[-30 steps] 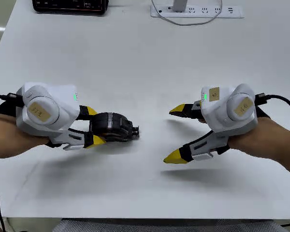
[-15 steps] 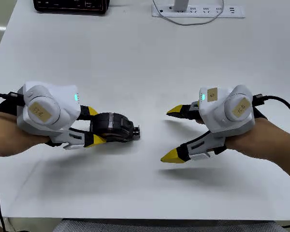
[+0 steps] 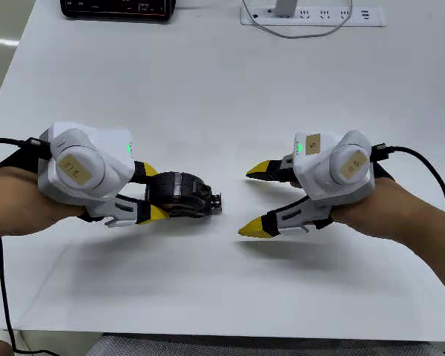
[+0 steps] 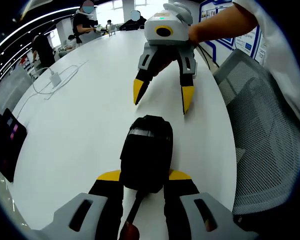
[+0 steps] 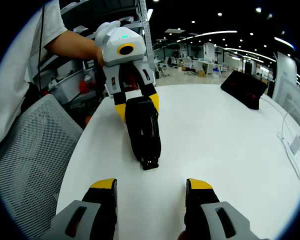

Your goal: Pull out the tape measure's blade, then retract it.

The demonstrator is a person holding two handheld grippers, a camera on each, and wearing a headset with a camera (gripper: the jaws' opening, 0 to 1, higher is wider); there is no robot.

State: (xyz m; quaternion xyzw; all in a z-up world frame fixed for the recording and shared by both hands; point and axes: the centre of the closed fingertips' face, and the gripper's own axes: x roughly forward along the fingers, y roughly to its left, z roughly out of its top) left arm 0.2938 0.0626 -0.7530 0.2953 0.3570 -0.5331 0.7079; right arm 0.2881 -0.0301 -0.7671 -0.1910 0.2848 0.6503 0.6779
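Found on the white table, left of centre in the head view: one black tape measure, low on the surface with its shadow tight beneath. Sits clamped in the left gripper, with the yellow-tipped jaws closed against opposite sides of the rear of the case (confirmed in the left gripper view, where the yellow pads flank the black body). Carries its blade wound in, with the small metal end hook at the mouth of the case, turned toward the right gripper. On that side: jaws spread wide and gripping nothing, yellow tips aimed at the hook end, near it yet apart, with a strip of bare table between. From the right gripper view: case seen end-on, hook nearest the camera, white body of the left gripper directly behind. Entering from the lower left and lower right of the head view: one forearm behind each gripper, with a black lead trailing from the right one. Noted along the far edge of the table: a white power strip with a looped white cable, and a dark flat device to its left. Noted beside the table in the left gripper view: a grey mesh chair.
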